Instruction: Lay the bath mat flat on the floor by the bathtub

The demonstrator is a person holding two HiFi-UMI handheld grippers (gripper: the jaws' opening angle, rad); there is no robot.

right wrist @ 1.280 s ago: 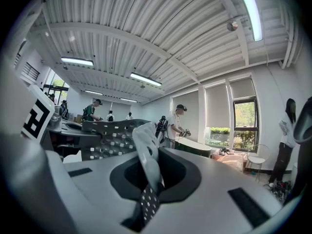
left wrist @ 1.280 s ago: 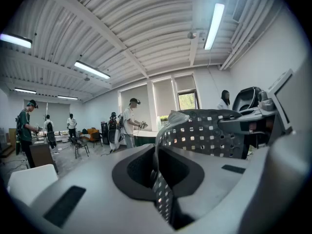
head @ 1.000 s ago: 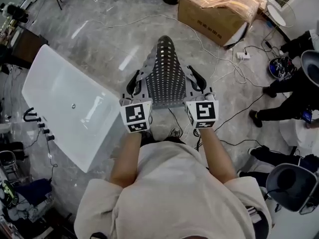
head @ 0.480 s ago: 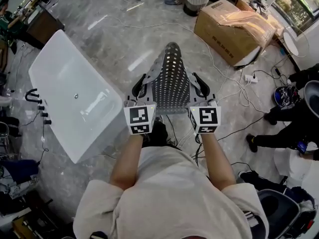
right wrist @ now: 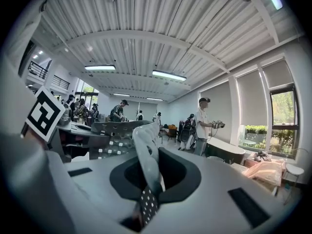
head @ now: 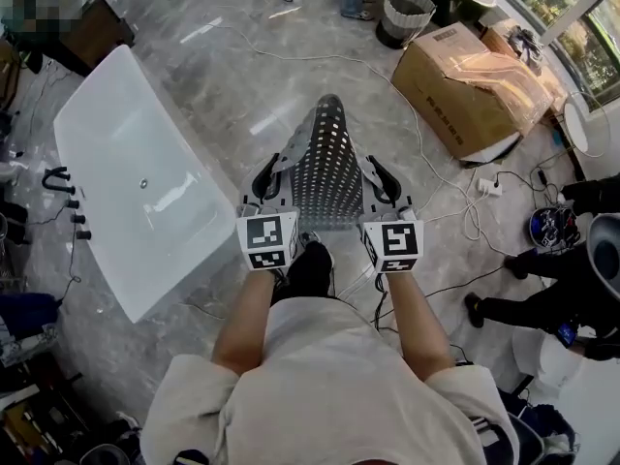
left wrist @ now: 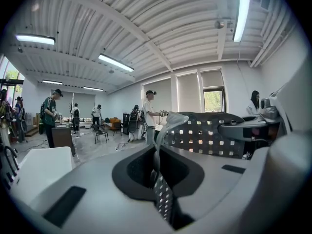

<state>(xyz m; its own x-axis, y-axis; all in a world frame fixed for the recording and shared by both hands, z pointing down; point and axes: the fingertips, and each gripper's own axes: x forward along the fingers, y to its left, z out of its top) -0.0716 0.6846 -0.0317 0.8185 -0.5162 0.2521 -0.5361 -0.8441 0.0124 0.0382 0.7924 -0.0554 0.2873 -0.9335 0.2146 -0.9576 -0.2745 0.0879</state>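
The bath mat (head: 325, 163) is grey with rows of holes. It hangs stretched between my two grippers above the marble floor, its far end narrowing away from me. My left gripper (head: 263, 178) is shut on the mat's left near corner, and in the left gripper view the mat's edge (left wrist: 162, 191) is pinched between the jaws. My right gripper (head: 382, 178) is shut on the right near corner, where a fold of mat (right wrist: 146, 155) runs up out of the jaws. The white bathtub (head: 105, 95) lies on the floor to my left.
A cardboard box (head: 470, 90) sits at the right, with a bin (head: 404, 13) beyond it. Cables (head: 441, 177) trail over the floor ahead and to the right. Dark fittings (head: 60, 177) stand by the tub's left side. People stand farther off in the room.
The view has swung: the bathtub and the box now sit lower and further right in the picture. Both grippers keep the same hold on the mat, still stretched between them.
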